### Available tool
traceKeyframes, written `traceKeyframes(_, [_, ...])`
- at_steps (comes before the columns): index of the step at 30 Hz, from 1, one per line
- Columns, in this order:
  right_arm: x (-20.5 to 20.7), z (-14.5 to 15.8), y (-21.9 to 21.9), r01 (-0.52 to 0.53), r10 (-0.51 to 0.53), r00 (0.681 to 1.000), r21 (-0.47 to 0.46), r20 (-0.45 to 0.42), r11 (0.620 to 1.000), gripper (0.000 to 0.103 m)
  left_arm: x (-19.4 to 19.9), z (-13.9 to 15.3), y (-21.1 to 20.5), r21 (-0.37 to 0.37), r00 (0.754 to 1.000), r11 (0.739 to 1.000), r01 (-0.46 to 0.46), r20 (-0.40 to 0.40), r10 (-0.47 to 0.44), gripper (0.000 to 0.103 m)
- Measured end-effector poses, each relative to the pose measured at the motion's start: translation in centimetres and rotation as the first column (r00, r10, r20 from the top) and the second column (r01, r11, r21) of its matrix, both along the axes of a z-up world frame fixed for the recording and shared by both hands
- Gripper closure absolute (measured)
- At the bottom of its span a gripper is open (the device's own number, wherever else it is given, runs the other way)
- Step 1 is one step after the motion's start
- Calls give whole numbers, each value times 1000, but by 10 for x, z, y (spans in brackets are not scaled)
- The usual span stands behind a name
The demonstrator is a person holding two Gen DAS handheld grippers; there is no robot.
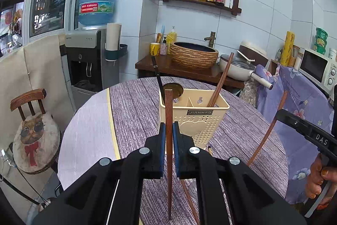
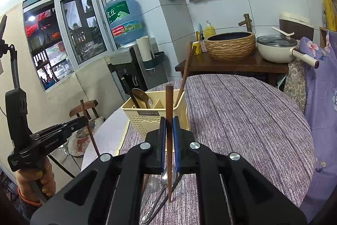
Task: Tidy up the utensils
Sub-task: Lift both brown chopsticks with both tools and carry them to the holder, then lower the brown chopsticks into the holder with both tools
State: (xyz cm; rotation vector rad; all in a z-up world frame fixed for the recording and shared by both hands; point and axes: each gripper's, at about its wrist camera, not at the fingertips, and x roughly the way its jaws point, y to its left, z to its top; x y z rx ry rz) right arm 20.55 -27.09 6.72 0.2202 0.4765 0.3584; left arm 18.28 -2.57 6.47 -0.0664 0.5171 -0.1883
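**Wooden chopsticks in both tools, caddy drop-off next**

We have one brown chopstick pinched upright in each tool: left tool (image 1: pixel 167 129) clamps left chopstick (image 1: pixel 168 111), right tool (image 2: pixel 169 125) clamps right chopstick (image 2: pixel 169 107). Both sit above the bench (image 1: pixel 134 111), near the cream caddy (image 1: pixel 195 119), not yet over its rim.

Step, as we judge it: transport phase, pick done, insertion pending. Next move needs each stick carried over the right compartment, tip lowered past the rim, kept near vertical, then released. One at a time, so the tools don't collide.

Caddy contents:
- left compartment: wooden spoon (image 2: pixel 141 96) and a dark-handled utensil (image 1: pixel 157 75)
- right compartment: one chopstick (image 1: pixel 221 81), leaning on the rim

On the bench under the right tool: metal spoons (image 2: pixel 167 178) plus a dark stick, unsorted.
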Motion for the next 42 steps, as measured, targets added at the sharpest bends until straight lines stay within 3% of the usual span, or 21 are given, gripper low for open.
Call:
traceKeyframes(16, [12, 40, 13, -66, 66, 997, -9, 37, 998, 95, 3, 34, 0, -20, 997, 998, 54, 52, -53, 95])
traceKeyframes(23, [35, 87, 17, -76, 76, 995, 4, 69, 997, 95, 20, 84, -4, -45, 989, 990, 132, 76, -128, 95])
traceKeyframes(32, [71, 148, 18, -13, 7, 991, 45, 136, 999, 95, 56, 149, -2, -79, 985, 994, 78, 163, -65, 95])
traceKeyframes(38, [89, 143, 25, 51, -52, 984, 10, 172, 999, 95, 82, 128, -9, -72, 990, 997, 39, 140, -29, 95])
traceKeyframes(42, [106, 106, 31, 79, -78, 989, -4, 124, 997, 95, 96, 97, -13, -68, 996, 997, 34, 79, -29, 95])
